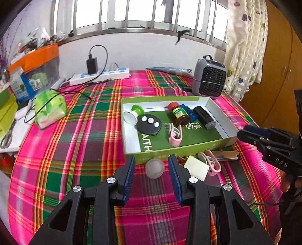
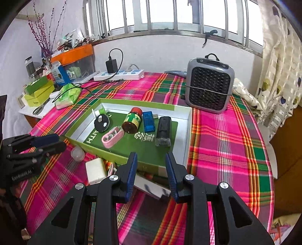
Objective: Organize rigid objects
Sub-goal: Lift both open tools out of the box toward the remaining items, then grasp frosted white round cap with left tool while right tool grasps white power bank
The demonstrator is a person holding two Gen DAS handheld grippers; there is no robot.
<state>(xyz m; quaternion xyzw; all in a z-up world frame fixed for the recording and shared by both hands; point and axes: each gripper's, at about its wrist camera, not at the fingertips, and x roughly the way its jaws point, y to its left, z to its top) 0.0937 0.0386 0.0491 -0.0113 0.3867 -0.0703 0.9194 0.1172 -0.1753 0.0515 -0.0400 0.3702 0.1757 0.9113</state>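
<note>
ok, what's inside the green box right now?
Inside the green box: brown bottle, blue device, black cylinder, pink clip, black disc, and a green-white piece partly covered by the disc.

Lighting: bright daylight from the barred window (image 1: pixel 132 13), panes blown out white. Shadows: soft on the plaid tablecloth (image 1: pixel 85 141). Optics: strong fisheye bending, dark corner vignettes; focus was mostly sharp
</note>
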